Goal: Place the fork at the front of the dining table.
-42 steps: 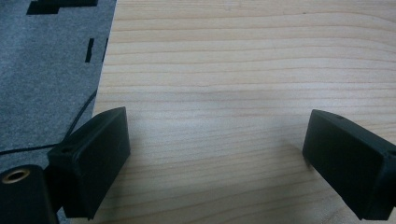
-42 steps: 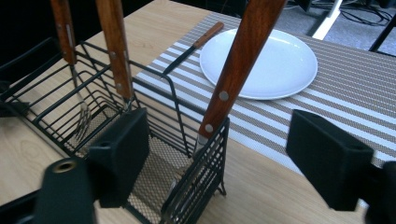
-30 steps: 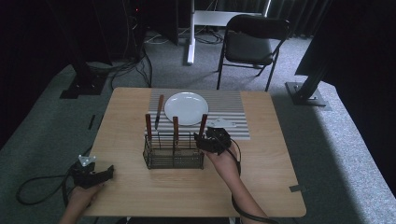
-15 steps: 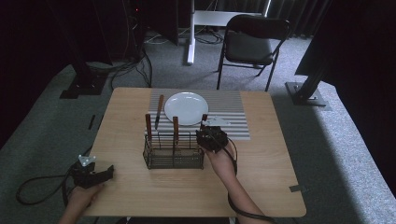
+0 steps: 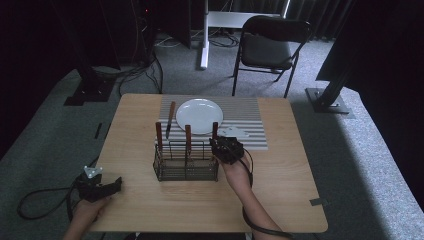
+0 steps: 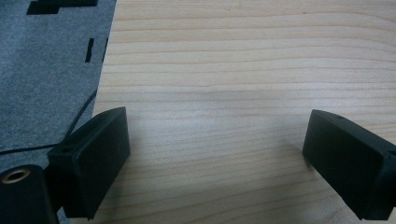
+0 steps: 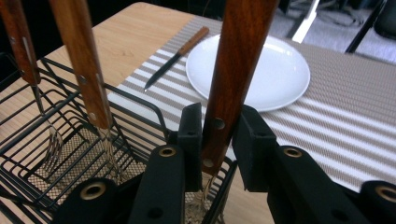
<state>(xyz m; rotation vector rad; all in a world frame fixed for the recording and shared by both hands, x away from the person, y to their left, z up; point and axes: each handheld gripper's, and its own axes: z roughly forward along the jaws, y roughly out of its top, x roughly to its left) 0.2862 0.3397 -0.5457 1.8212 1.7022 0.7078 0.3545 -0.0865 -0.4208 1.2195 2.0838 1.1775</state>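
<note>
The right hand-held gripper [image 7: 215, 140] has just been closing, and its jaws now clamp the wooden handle of a utensil [image 7: 236, 70] that stands upright in the near-right corner of the black wire caddy [image 5: 186, 162]; a second ago the gripper hung just right of the caddy with jaws apart. The grip being made, the utensil is probably ready to be lifted out toward the white plate [image 7: 261, 70] beyond the gripper. Two more wooden-handled utensils stand to its left. The left hand-held gripper [image 6: 215, 154] rests wide open and empty over bare table [image 6: 243, 56].
</note>
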